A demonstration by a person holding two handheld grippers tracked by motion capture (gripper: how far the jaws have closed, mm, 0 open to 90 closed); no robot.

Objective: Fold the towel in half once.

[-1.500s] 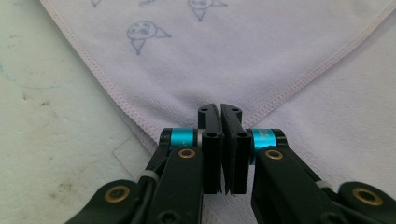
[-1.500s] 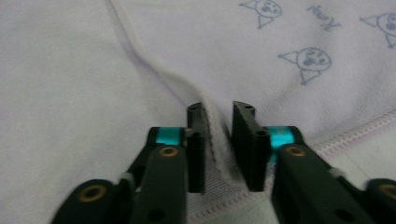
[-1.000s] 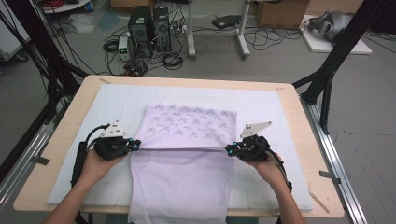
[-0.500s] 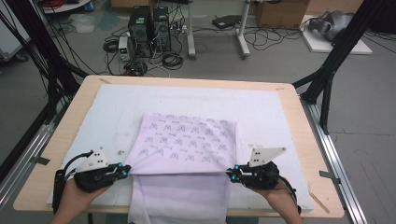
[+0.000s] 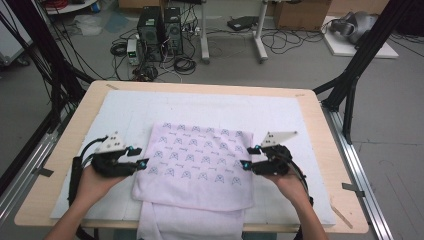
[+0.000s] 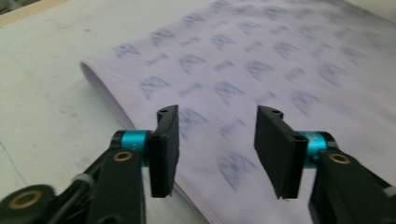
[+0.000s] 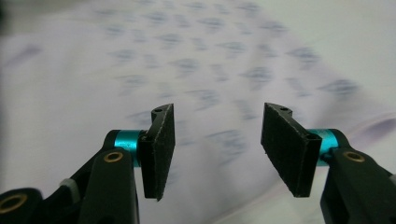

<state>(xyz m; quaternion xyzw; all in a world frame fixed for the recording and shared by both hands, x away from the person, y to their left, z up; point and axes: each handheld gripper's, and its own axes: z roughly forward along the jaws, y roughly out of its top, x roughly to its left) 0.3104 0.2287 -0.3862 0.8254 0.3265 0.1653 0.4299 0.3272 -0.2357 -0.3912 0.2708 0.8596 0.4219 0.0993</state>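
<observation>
High view: fixed above near table (image 5: 310, 107) edge, facing forward and down, far enough to take in whole tabletop plus floor beyond. Left and right gripper views: riding low, close over patterned cloth (image 6: 261, 60), looking along own jaws. Shared by all three: the cloth.

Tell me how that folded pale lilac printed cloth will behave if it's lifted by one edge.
The folded pale lilac printed cloth would probably droop and unfold: its layers lie loose and its front part hangs limp over the table edge. It looks thin, so likely light.

Grey floor (image 5: 300, 65), cables, perhaps computer towers (image 5: 160, 25)
</observation>
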